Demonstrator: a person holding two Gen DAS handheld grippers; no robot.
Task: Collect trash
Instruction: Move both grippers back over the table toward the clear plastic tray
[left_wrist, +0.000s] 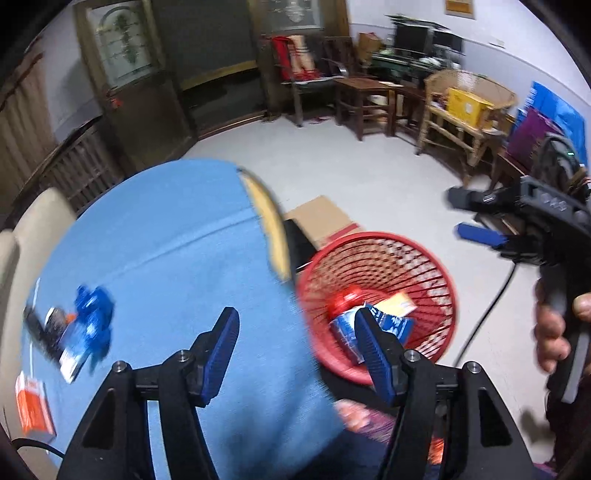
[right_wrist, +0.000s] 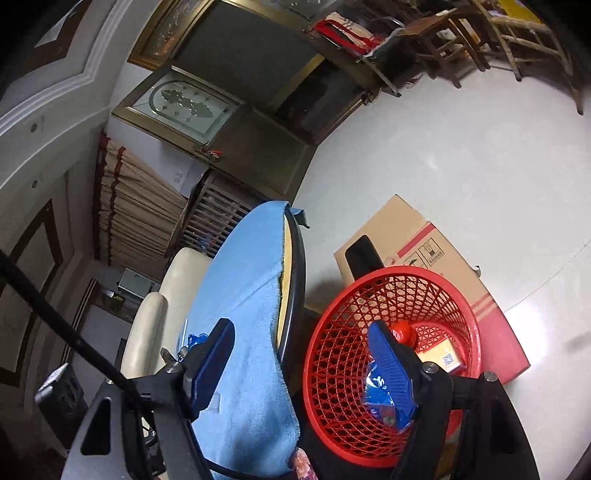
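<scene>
One bottle (left_wrist: 345, 295) lies tilted in basket (left_wrist: 436, 273).

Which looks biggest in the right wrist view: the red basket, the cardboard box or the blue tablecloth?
1. blue tablecloth
2. red basket
3. cardboard box, partly hidden behind the basket

Tablecloth and basket look close; nearness makes that unsure.

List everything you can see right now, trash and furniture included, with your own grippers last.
table: one, blue cloth, left of basket
basket: one, red mesh, on floor beside table
trash in basket: several, red, blue, yellow
trash on table: blurred cluster, blue, orange, at left edge
cardboard box: one, brown and red, behind basket
wicker chair: one, tan, far wall
cream chair: one, behind table
left gripper: open, empty
right gripper: open, empty
hand: one, on right gripper's handle
</scene>
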